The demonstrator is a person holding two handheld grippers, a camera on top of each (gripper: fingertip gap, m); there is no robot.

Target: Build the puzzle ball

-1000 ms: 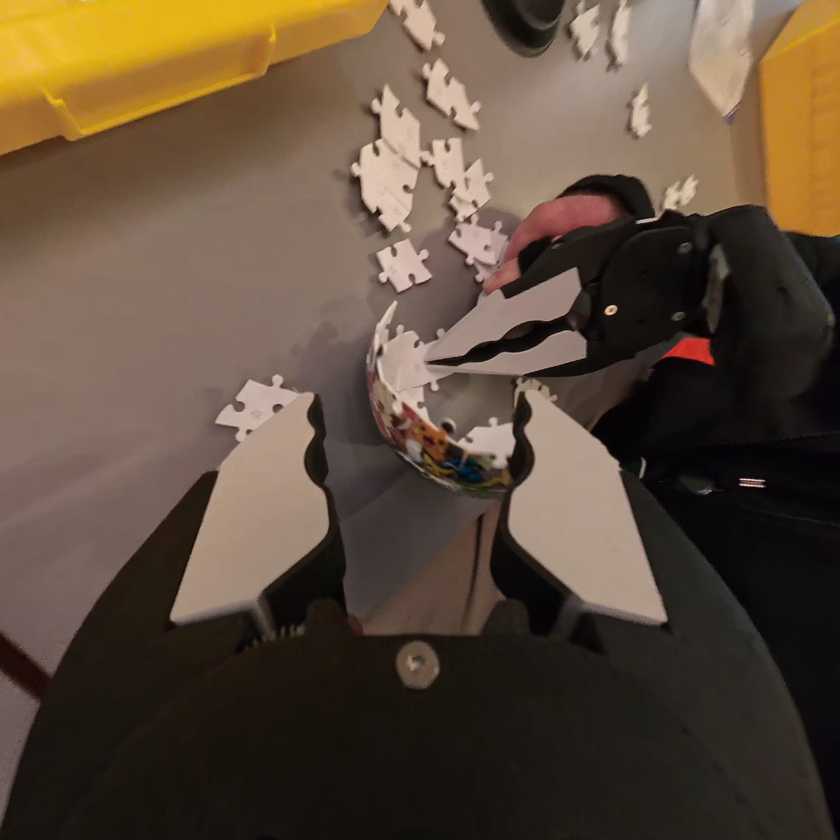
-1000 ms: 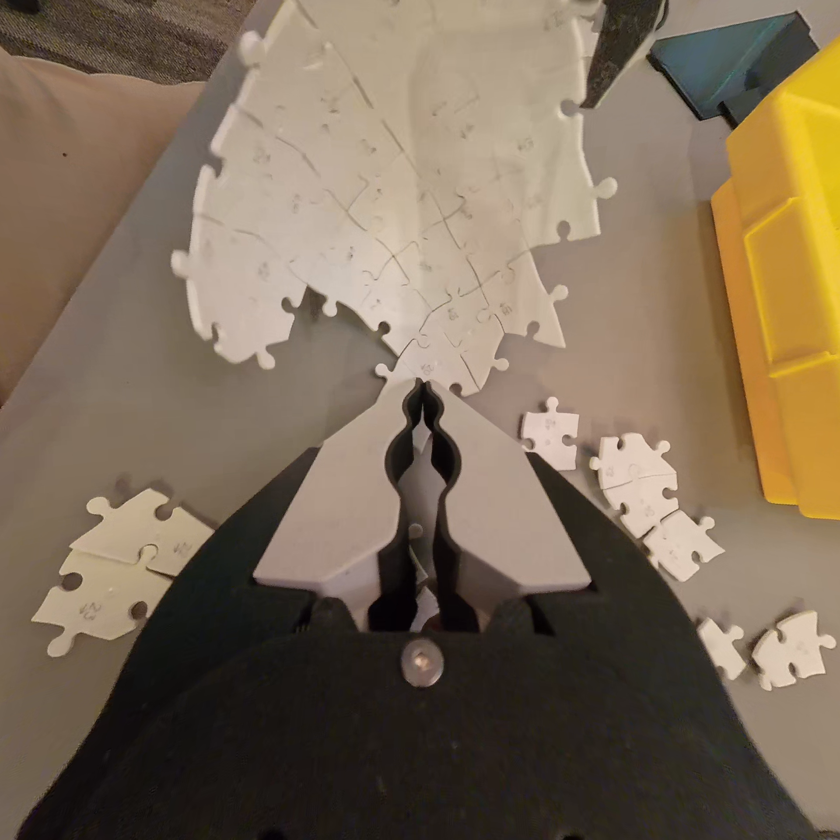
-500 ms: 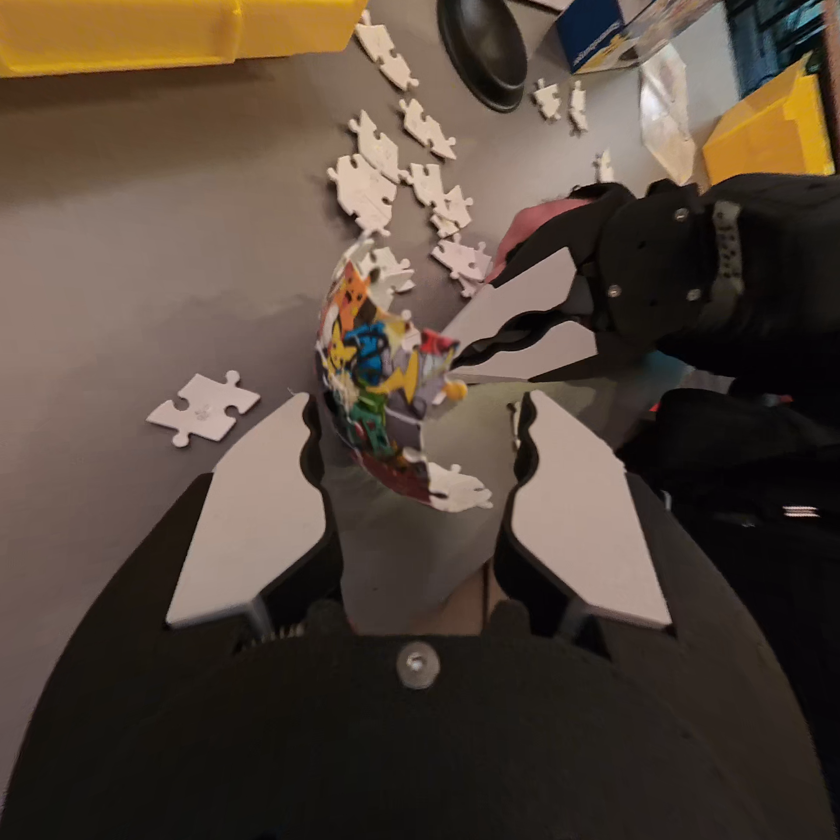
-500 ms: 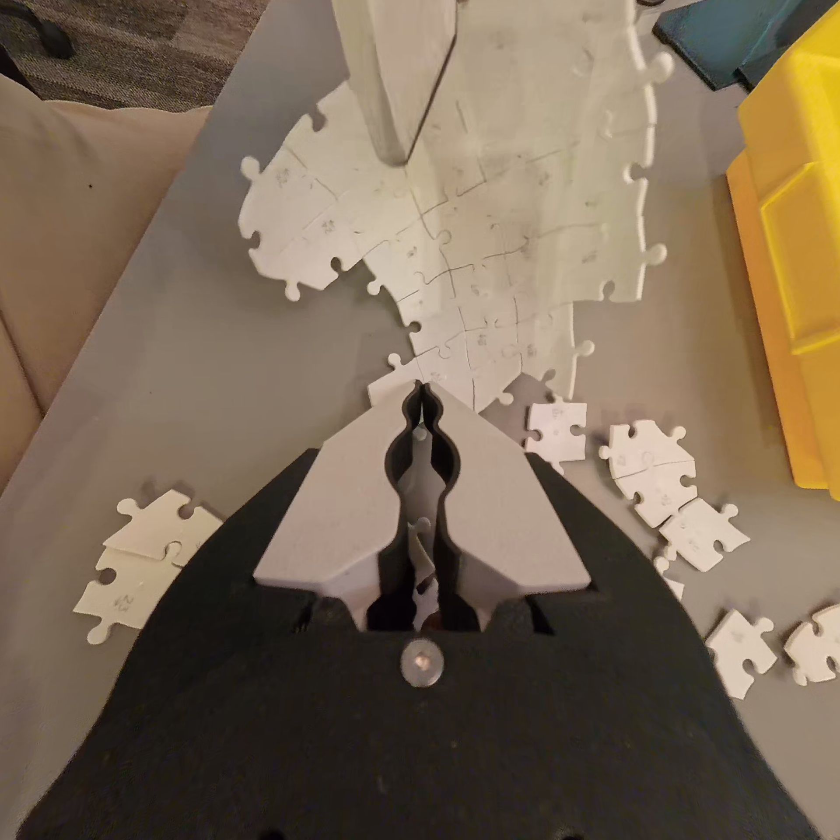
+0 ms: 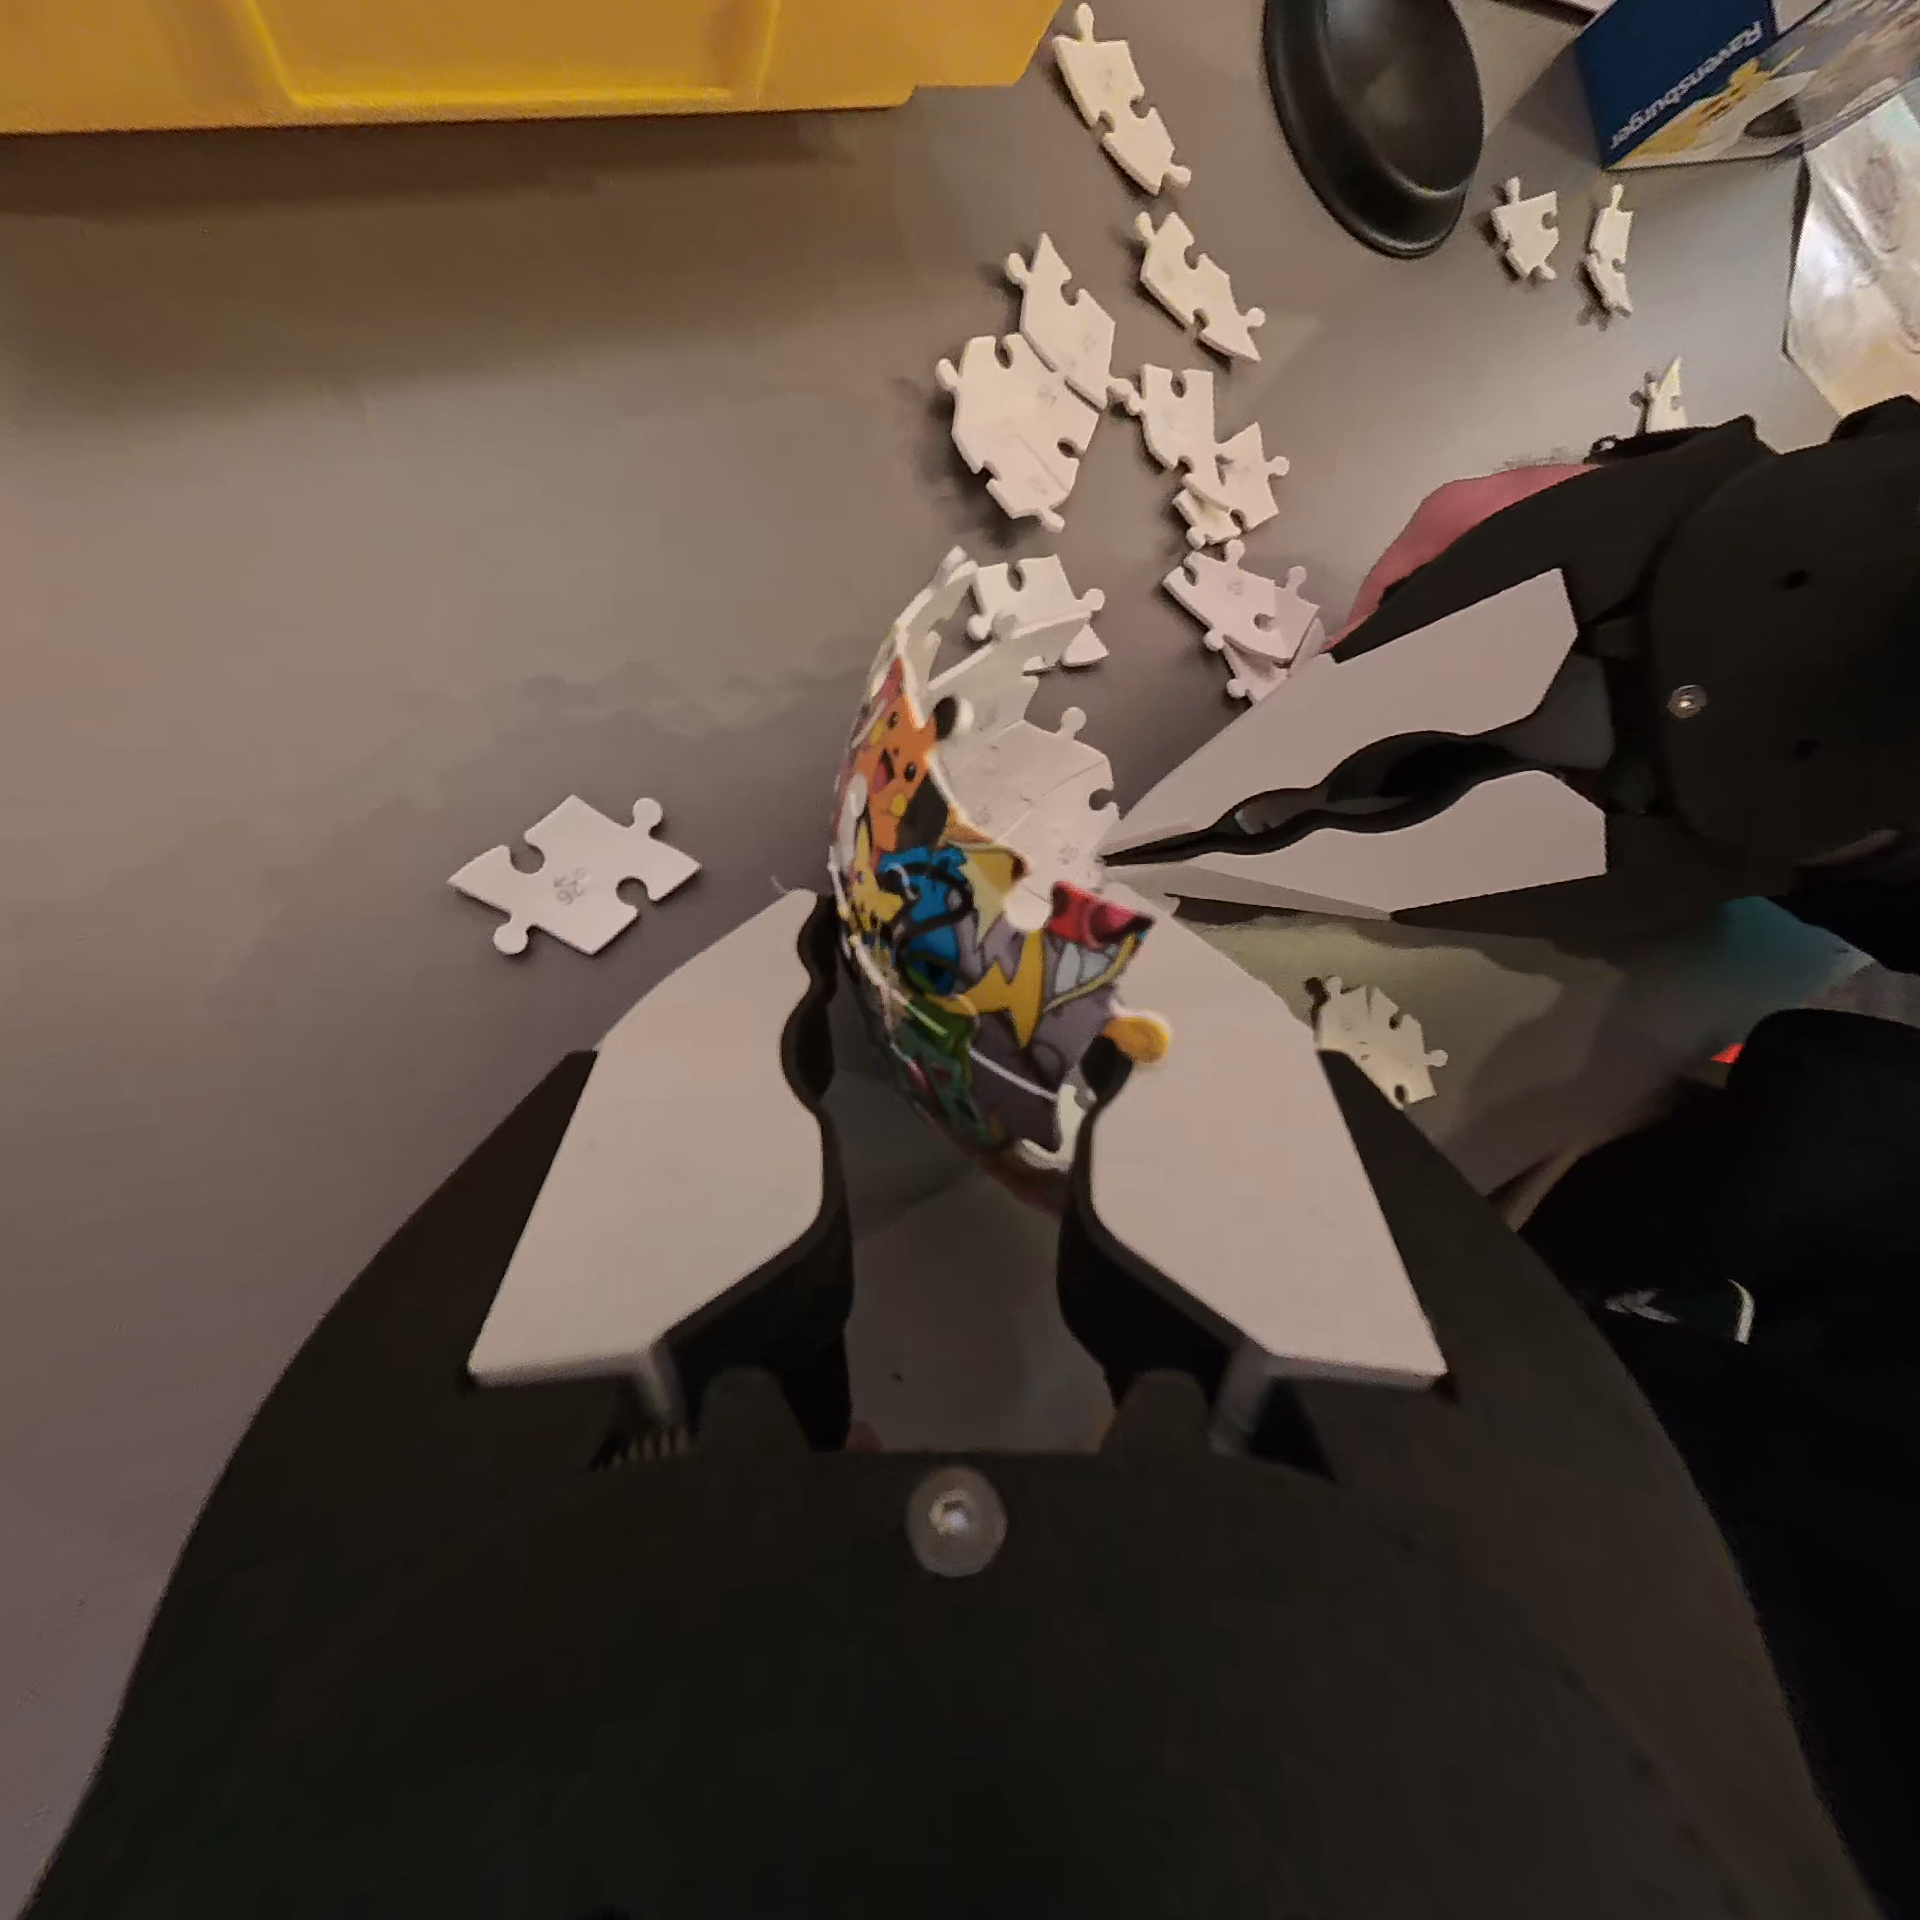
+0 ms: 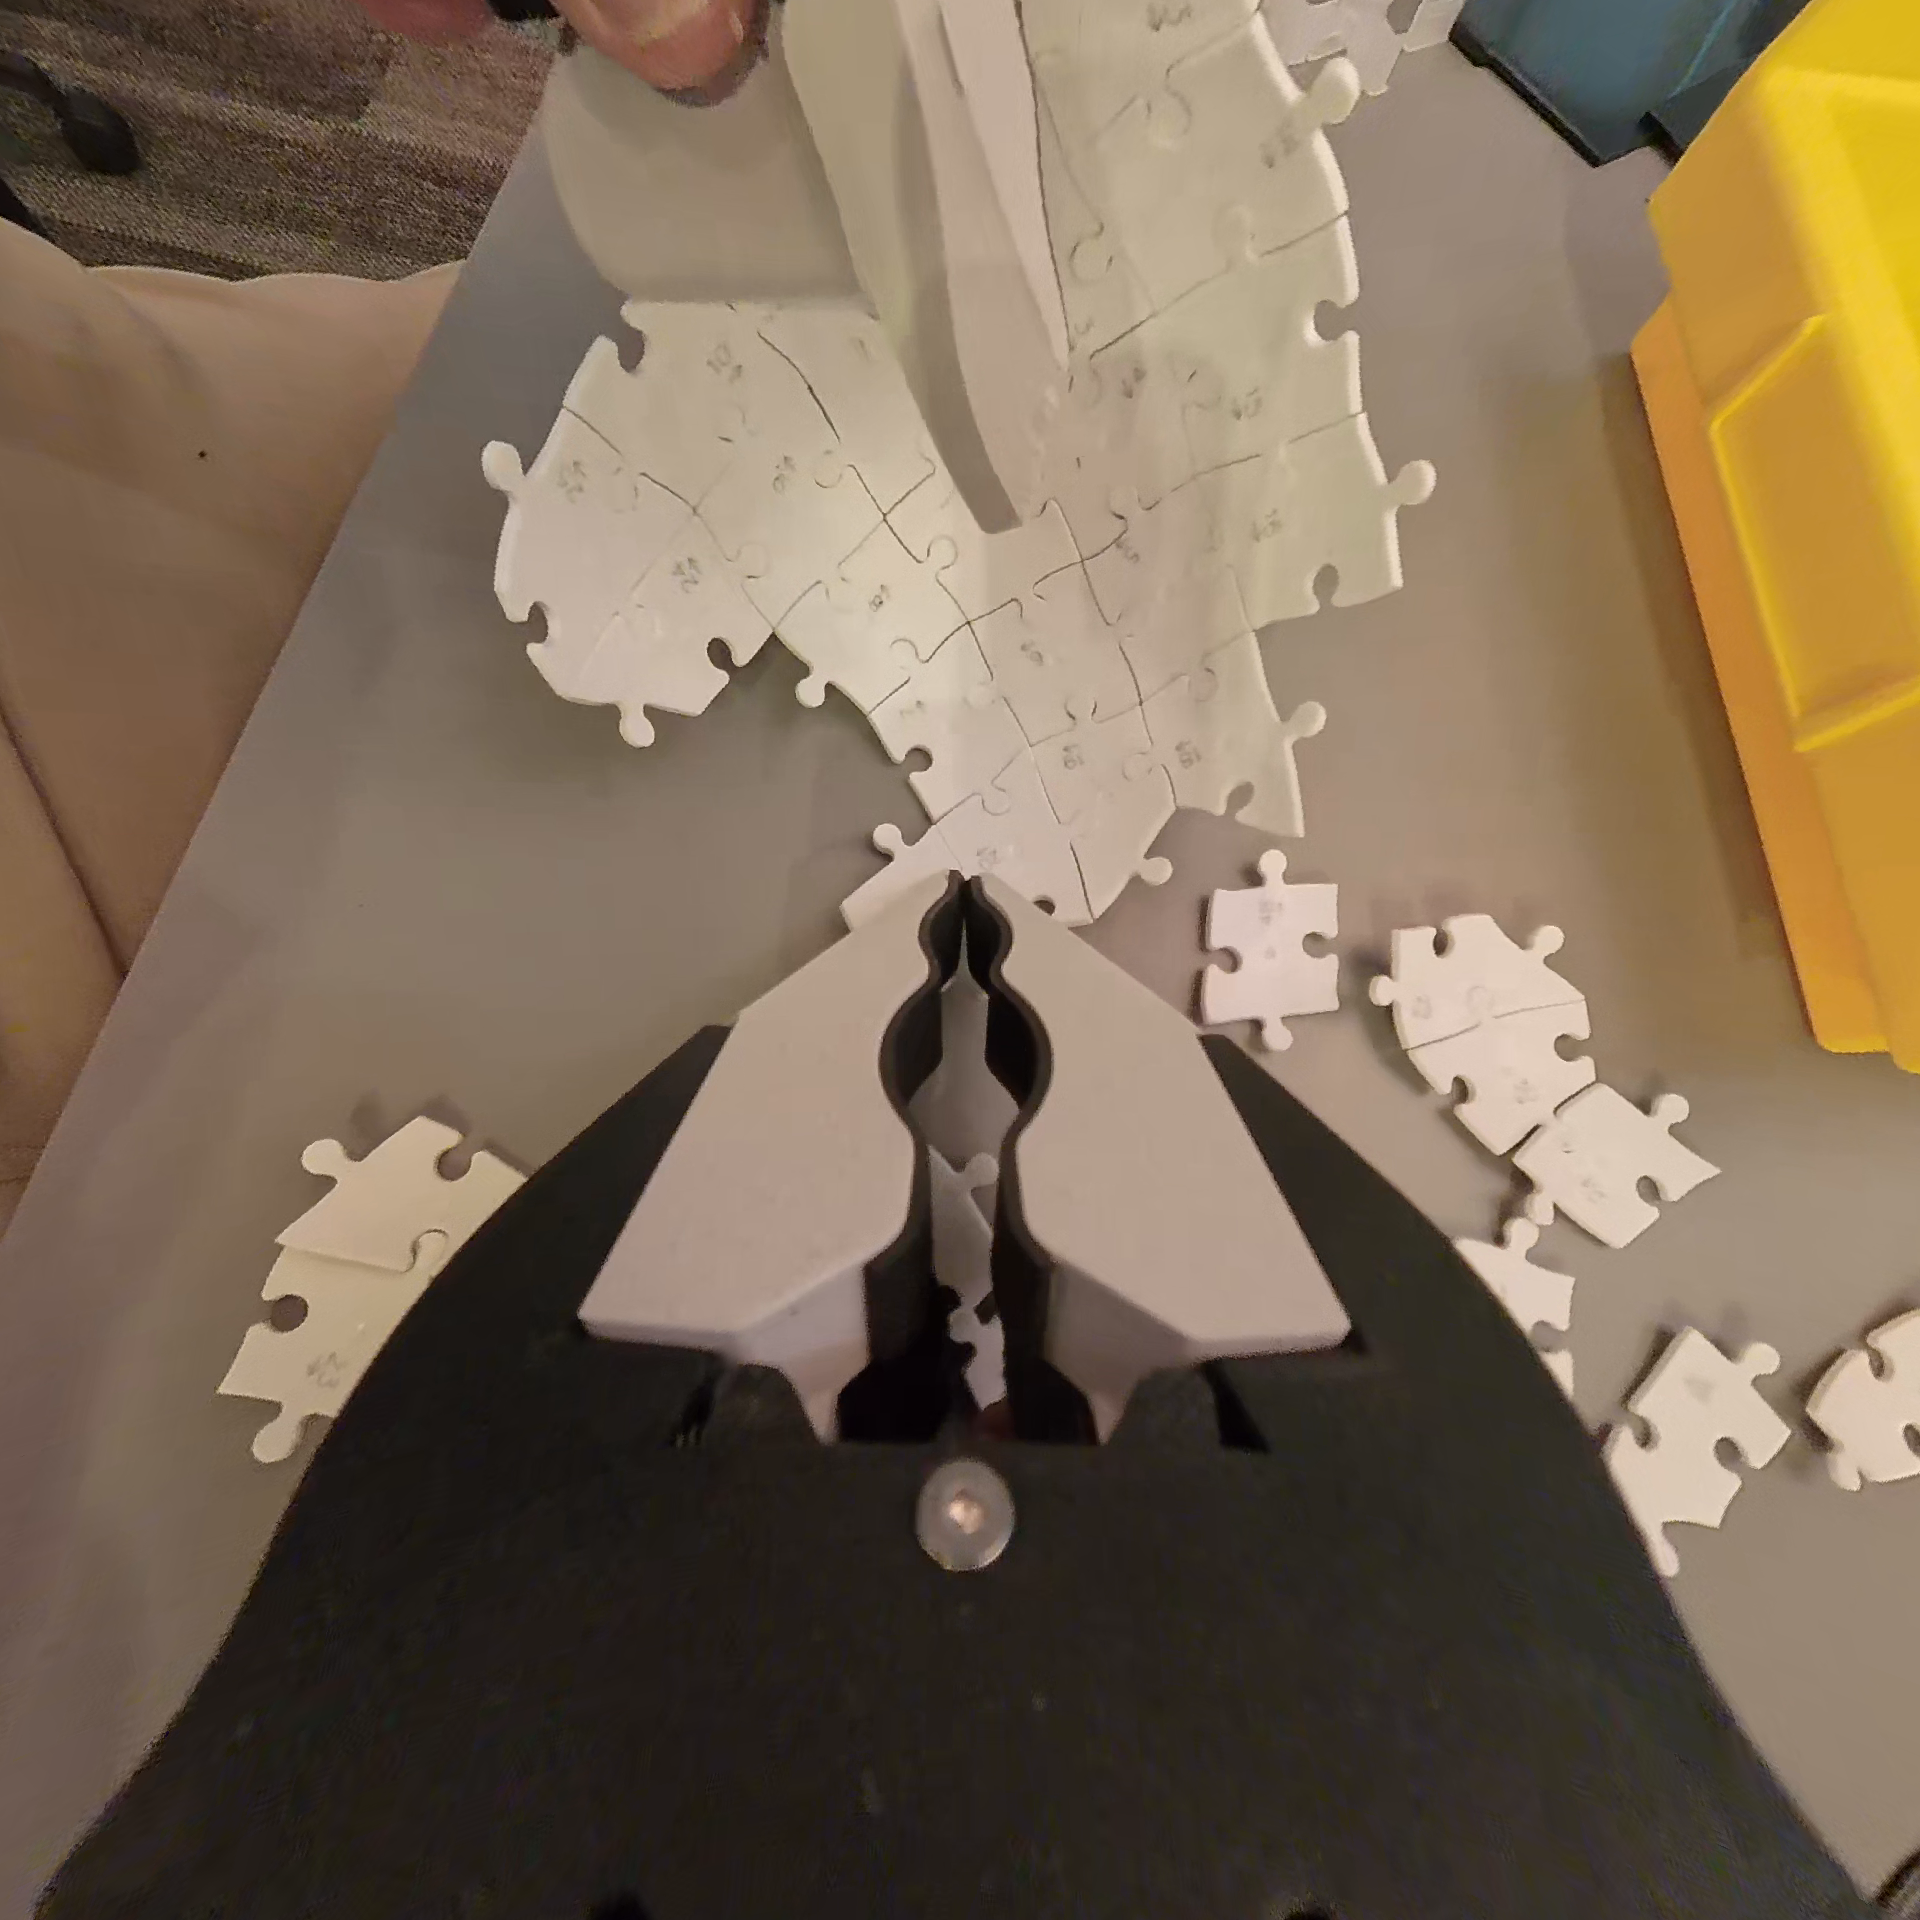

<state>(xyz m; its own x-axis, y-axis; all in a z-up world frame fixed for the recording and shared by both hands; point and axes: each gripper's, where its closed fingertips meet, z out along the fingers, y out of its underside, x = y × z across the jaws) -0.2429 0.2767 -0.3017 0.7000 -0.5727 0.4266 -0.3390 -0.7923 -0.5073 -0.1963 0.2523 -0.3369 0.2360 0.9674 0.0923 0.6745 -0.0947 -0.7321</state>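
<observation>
The part-built puzzle ball is a curved shell (image 5: pixel 966 966), coloured outside and white inside (image 6: pixel 1039 582). It stands on edge above the grey table (image 5: pixel 416 520). My right gripper (image 6: pixel 961 888) is shut on the shell's pointed end, and it comes in from the right in the left wrist view (image 5: pixel 1107 857). My left gripper (image 5: pixel 987 914) has its jaws half open with the shell's rim between them. Its left fingertip is at the coloured face. One of its fingers (image 6: pixel 977 364) lies across the white inner face.
Loose white pieces lie around: one to the left (image 5: pixel 577 878), a cluster behind the shell (image 5: pixel 1039 426), more beside my right gripper (image 6: pixel 1268 961) (image 6: pixel 364 1247). Yellow bins (image 5: pixel 520 52) (image 6: pixel 1818 520), a black round stand (image 5: pixel 1371 114) and a blue box (image 5: pixel 1683 94) border the table. There is about 7 cm between the tips of the two grippers.
The shell has turned, so its coloured side now faces the left wrist camera. My left gripper's jaws have narrowed around it. My right gripper stays shut on its end.
</observation>
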